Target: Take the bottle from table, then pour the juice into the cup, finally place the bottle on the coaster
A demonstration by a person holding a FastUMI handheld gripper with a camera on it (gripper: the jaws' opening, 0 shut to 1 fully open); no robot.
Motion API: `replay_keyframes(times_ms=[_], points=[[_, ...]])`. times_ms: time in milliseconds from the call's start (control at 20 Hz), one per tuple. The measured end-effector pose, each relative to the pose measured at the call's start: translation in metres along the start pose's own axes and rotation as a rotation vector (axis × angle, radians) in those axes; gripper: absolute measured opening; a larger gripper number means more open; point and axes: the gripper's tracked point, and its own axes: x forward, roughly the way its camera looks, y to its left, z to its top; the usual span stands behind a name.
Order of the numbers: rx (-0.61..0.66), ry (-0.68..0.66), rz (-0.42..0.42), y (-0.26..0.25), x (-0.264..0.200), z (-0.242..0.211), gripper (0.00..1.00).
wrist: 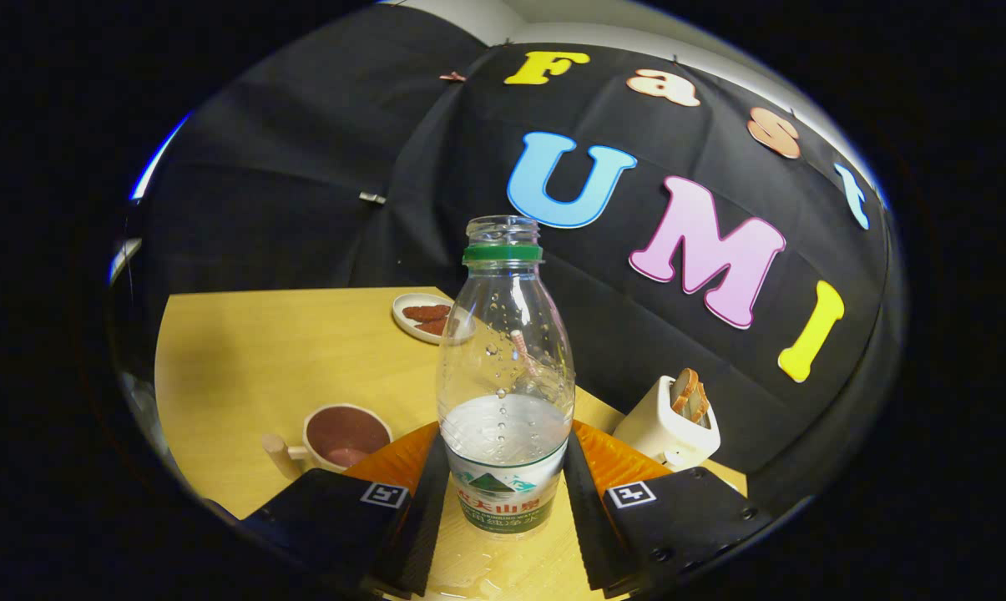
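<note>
Gripper view: the bottle [507,376] stands in the centre of the frame, running from the lower middle up past the halfway line, and the gripper [507,492] has it clamped between its two fingers. Both fingers press on the labelled lower part of the bottle, one on each side, so the hold sits low where the wall is widest and stiffest. The bottle has no cap, only a green ring under the open neck, which suits pouring. It holds liquid to a little under half its height, and droplets cling to the inside wall above that level. The liquid surface looks nearly level against the bottle, so I judge the bottle is held upright, though the table [244,359] appears tilted across the frame, which points to the gripper being raised and canted.

To the lower left of the bottle, just beyond the left finger, the cup [342,436] sits on the table with its handle pointing left; it looks to hold some dark liquid. Whether pouring is done I cannot tell. A small plate [426,315] with reddish pieces lies behind the bottle, upper centre of the table. At the right, a white toaster [668,427] with bread in it stands near the table's far edge. I cannot make out a coaster.
</note>
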Motion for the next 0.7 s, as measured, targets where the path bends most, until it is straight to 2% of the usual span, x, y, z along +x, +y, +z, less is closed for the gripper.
replay_keyframes(times_ms=[150,350,700], points=[[0.105,-0.037,-0.020,-0.021,0.001,0.010,0.72],[0.229,-0.100,0.001,-0.036,0.003,0.021,0.73],[0.318,-0.112,-0.017,-0.066,0.027,-0.009,0.72]])
